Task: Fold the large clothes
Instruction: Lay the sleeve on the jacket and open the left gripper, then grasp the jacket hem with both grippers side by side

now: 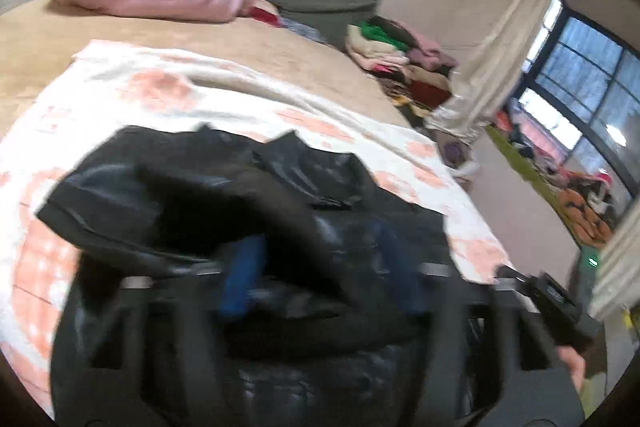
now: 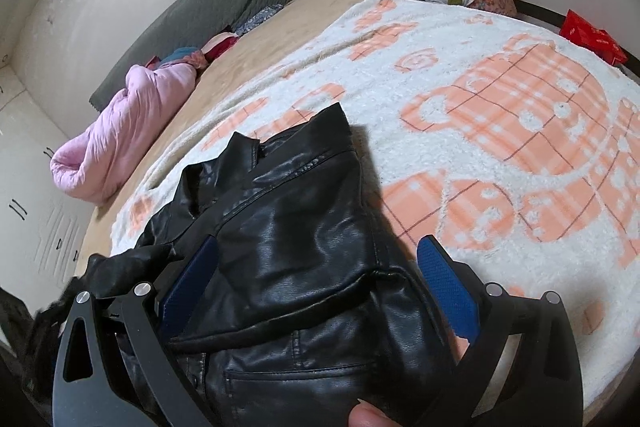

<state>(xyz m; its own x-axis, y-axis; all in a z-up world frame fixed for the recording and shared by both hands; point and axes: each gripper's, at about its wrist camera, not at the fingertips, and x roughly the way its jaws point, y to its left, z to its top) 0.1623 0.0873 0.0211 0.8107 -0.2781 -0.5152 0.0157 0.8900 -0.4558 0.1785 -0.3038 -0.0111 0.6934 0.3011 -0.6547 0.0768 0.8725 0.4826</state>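
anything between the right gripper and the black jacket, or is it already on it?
Nothing visible in the way. The right gripper is open with the black leather jacket lying directly between its blue pads, on the white-and-orange blanket.

Black tongs (image 2: 316, 287), blue pads (image 2: 448, 291), silver screws

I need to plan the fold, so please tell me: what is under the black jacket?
The black jacket lies on a white blanket with orange patterns, spread over a tan bed. The part of the blanket directly beneath the jacket is covered and cannot be seen.
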